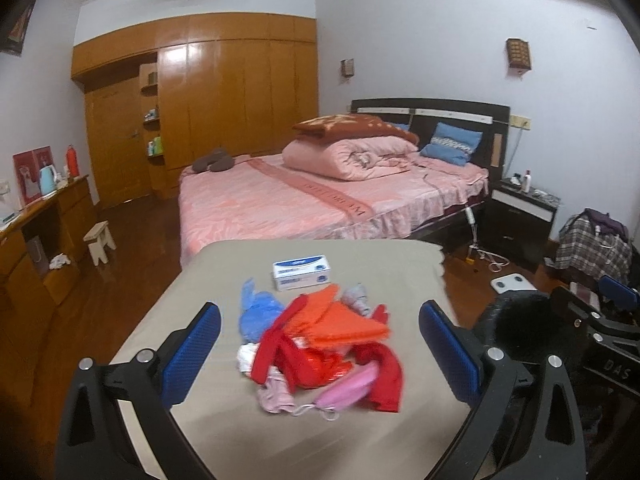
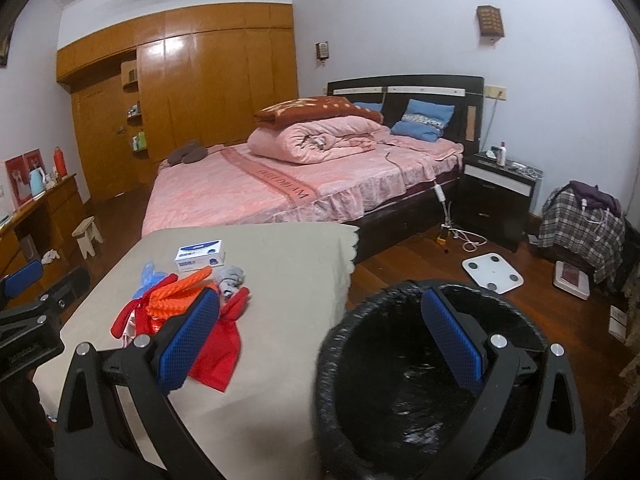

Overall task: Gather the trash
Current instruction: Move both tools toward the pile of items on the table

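Observation:
A pile of trash [image 1: 320,344] lies on the beige table [image 1: 320,432]: red and orange wrappers, a blue plastic bag [image 1: 256,312], a pink face mask [image 1: 344,394]. The pile also shows in the right wrist view [image 2: 180,308]. A black-lined trash bin [image 2: 400,400] stands right of the table; its rim shows in the left wrist view [image 1: 516,320]. My left gripper [image 1: 320,348] is open and empty, its fingers either side of the pile, just short of it. My right gripper [image 2: 320,340] is open and empty, above the table's edge and the bin.
A white and blue tissue box [image 1: 302,272] sits behind the pile. Beyond the table stands a pink bed [image 1: 320,196]. A nightstand [image 2: 496,200], a white scale [image 2: 492,270] and cables lie on the wooden floor at right. A small stool [image 1: 100,240] and desk stand at left.

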Motion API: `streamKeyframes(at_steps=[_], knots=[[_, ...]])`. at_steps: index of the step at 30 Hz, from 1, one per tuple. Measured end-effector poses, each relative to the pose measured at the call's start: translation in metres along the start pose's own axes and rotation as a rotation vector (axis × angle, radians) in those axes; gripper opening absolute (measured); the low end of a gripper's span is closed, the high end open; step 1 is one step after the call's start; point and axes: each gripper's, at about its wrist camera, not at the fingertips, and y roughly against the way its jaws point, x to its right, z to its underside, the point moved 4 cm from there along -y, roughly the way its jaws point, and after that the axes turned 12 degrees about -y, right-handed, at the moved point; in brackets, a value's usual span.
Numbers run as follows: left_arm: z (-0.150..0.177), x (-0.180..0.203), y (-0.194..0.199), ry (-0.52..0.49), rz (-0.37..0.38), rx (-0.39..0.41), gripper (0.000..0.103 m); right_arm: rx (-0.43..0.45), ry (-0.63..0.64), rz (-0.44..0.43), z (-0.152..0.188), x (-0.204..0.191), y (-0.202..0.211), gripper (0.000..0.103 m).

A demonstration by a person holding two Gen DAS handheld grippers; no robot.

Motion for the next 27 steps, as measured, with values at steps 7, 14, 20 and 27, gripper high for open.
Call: streamKeyframes(at_steps=[7,14,20,27], knots=[[0.012,-0.024,-0.022,0.019,-0.046,-0.036,0.097,-0.031,0.035,-0.037,0.007,-0.029,-0.024,0.098],[0.036,-0.051,-0.056,0.033,-0.052,-0.057,0.097,-0.08,0.06,-0.043,0.024,-0.05,-0.06,0.098],[0.068,-0.071,-0.086,0.028,-0.062,-0.11,0.097,-0.124,0.078,-0.043,0.041,-0.064,-0.091,0.098],[0.095,-0.075,-0.11,0.016,-0.065,-0.165,0.097,-0.178,0.096,-0.015,0.062,-0.064,-0.117,0.096]])
